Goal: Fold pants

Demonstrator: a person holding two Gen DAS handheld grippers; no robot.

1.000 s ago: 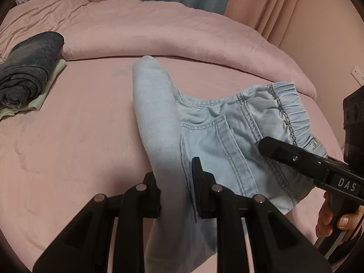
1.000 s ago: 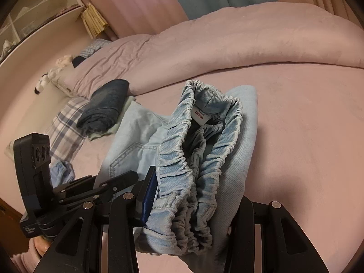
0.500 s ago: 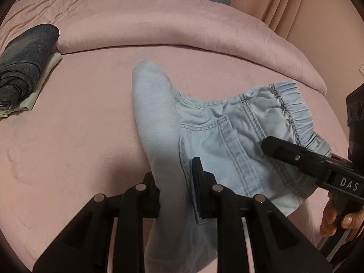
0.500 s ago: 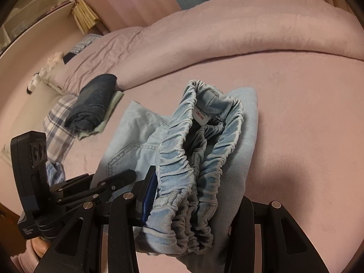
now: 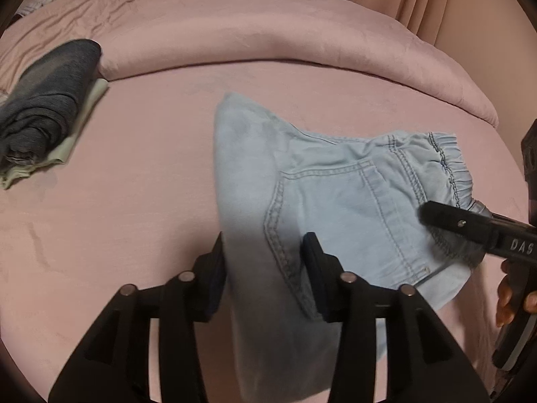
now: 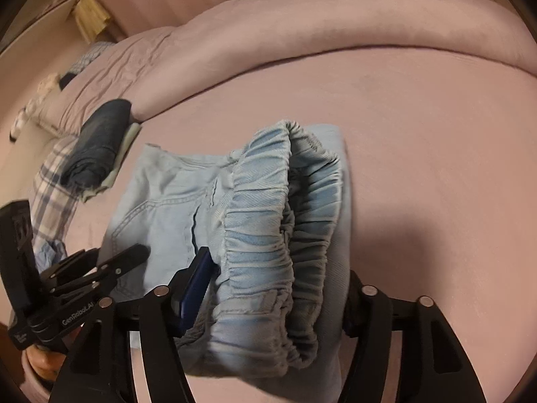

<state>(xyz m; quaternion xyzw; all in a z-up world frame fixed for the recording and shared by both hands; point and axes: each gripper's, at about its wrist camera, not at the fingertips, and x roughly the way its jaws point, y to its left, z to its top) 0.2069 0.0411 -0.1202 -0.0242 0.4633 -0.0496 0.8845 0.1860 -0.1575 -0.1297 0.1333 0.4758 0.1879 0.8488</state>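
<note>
Light blue pants (image 5: 335, 194) are half-folded on the pink bed (image 5: 134, 201), a good way off from the dark folded pile (image 5: 43, 107). Left gripper (image 5: 265, 268) is clamped on the leg fold, right gripper (image 6: 278, 288) is gripping the bunched elastic waistband (image 6: 268, 235).

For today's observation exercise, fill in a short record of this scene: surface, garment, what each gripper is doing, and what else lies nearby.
surface: pink bed
garment: light blue pants, partly folded, elastic waistband bunched
left gripper: fingers closed on the folded leg end of the pants
right gripper: fingers closed on the waistband
nearby: dark folded clothes on a pale cloth, beside the rolled pink duvet
</note>
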